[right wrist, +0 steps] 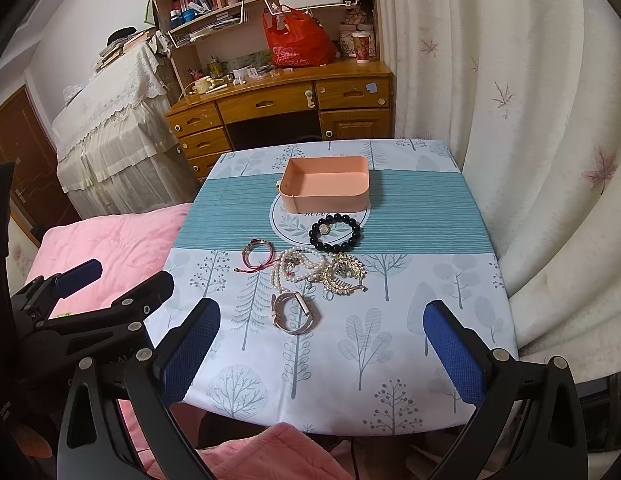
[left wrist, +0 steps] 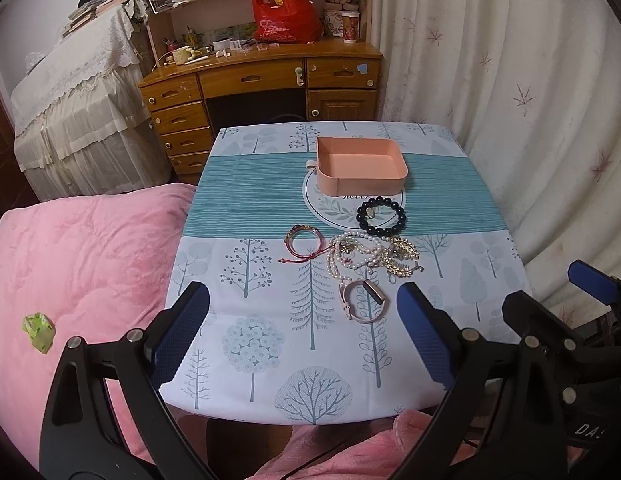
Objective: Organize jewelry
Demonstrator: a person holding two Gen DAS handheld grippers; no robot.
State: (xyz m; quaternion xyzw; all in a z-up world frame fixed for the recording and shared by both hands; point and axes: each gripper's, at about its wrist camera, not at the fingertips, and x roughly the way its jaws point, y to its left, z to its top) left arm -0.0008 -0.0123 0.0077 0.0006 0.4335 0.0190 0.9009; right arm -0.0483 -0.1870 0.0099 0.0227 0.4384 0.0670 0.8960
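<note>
An empty pink tray (left wrist: 360, 178) (right wrist: 324, 196) sits mid-table. In front of it lie a black bead bracelet (left wrist: 380, 216) (right wrist: 335, 233), a red cord bracelet (left wrist: 304, 243) (right wrist: 258, 256), a pearl necklace (left wrist: 350, 258) (right wrist: 294, 270), a gold piece (left wrist: 402, 258) (right wrist: 344, 278) and a pale pink watch (left wrist: 364, 301) (right wrist: 296, 312). My left gripper (left wrist: 304, 336) is open and empty, over the near table edge, short of the watch. My right gripper (right wrist: 322, 356) is open and empty, near the front edge. Each gripper shows in the other's view, the right one (left wrist: 550, 292) and the left one (right wrist: 122, 280).
The small table (left wrist: 246, 200) (right wrist: 430, 220) has a tree-print cloth. A pink quilt (left wrist: 82, 264) lies to the left with a green scrap (left wrist: 38, 330). A wooden desk (left wrist: 262, 80) with a red bag (left wrist: 286, 12) stands behind. A curtain (left wrist: 510, 100) hangs close on the right.
</note>
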